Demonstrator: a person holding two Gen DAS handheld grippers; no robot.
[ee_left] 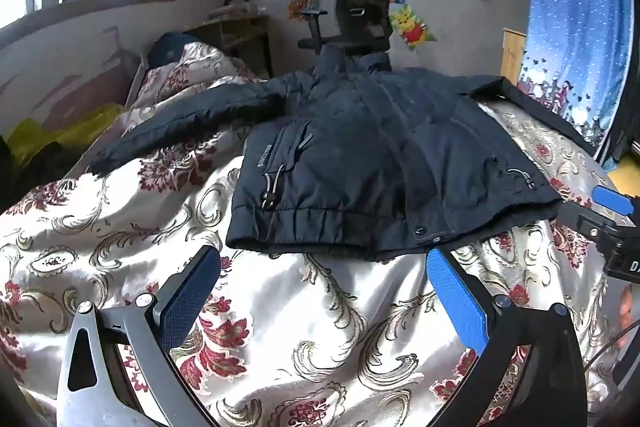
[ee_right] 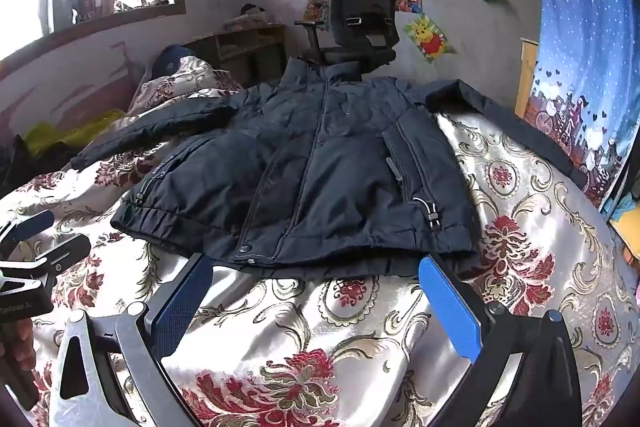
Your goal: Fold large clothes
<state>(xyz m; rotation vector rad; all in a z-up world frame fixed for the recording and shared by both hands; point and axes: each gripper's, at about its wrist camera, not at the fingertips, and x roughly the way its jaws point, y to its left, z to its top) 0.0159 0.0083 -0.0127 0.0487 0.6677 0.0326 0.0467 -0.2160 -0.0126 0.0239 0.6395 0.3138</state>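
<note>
A dark navy padded jacket [ee_left: 360, 147] lies flat, front up, on a bed with a floral cover, sleeves spread to both sides. It also shows in the right wrist view [ee_right: 320, 163]. My left gripper [ee_left: 320, 267] is open and empty, just short of the jacket's hem, left of its middle. My right gripper [ee_right: 316, 271] is open and empty, just short of the hem near the front snap. The right gripper shows at the right edge of the left wrist view [ee_left: 612, 219]. The left gripper shows at the left edge of the right wrist view [ee_right: 36, 251].
The floral bed cover [ee_left: 304, 331] is rumpled, with a bunched quilt [ee_left: 192, 67] at the back left. A black office chair [ee_left: 360, 7] stands behind the bed. A blue curtain [ee_left: 580, 19] hangs at the right. Yellow cloth [ee_left: 60, 135] lies at the left.
</note>
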